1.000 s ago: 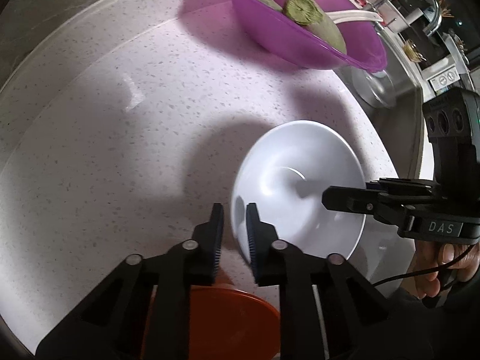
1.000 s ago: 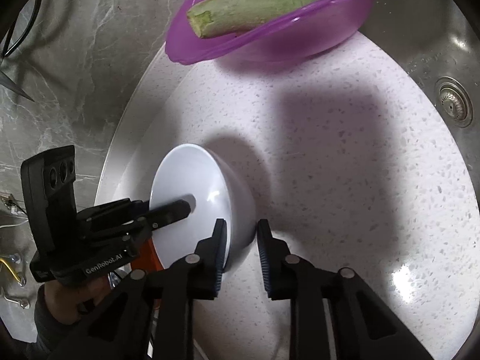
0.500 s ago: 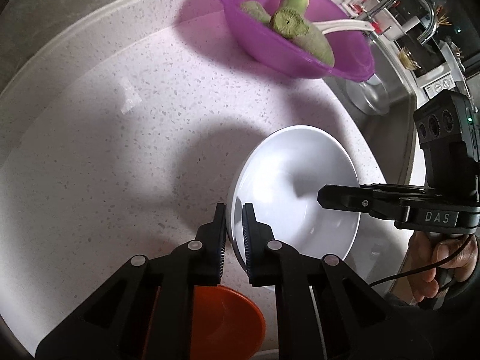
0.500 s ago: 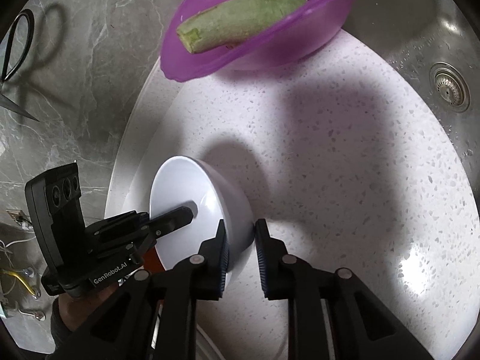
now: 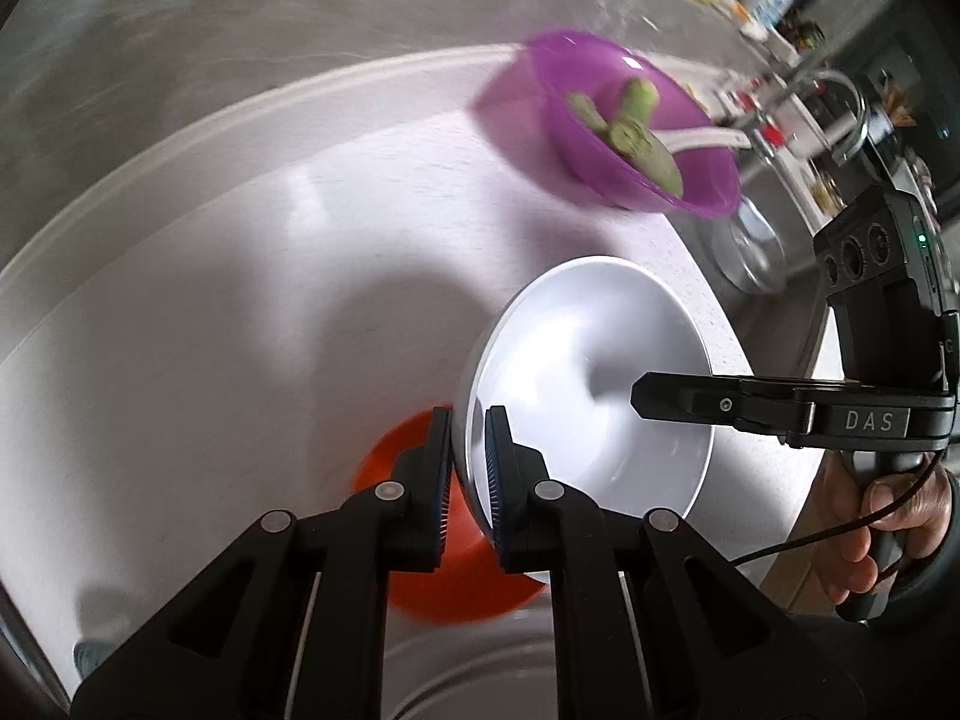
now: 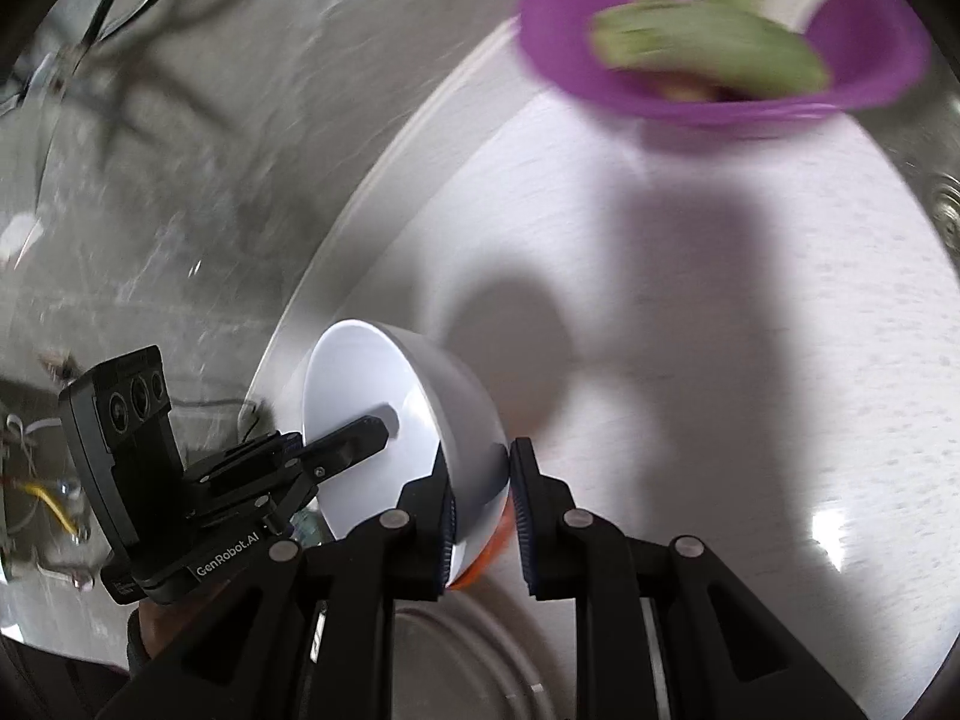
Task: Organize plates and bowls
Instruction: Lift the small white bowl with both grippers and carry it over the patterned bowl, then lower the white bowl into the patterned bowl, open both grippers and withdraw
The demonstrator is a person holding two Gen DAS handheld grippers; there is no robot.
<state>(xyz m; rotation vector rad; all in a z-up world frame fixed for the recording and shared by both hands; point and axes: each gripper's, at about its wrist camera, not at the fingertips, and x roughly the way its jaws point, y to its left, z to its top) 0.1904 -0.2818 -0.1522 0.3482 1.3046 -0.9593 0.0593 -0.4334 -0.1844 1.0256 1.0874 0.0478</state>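
While both hand-held grippers clamp opposite rims of the white bowl (image 5: 585,384) — left hand-held gripper (image 5: 468,468), right hand-held gripper (image 6: 483,498) — it hangs tilted at lower centre, directly above the orange bowl (image 5: 444,576) on the table (image 5: 210,330).

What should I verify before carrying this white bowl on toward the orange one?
1. Left gripper clamped on the white bowl rim: ok.
2. Right gripper clamped on the opposite side of the rim: ok.
3. Bowl lifted off the counter: ok.
4. Bowl level: not ok, it is tilted.
5. Orange bowl below and unobstructed: ok in the left wrist view.
6. Purple bowl with vegetables apart from the carry path: ok.
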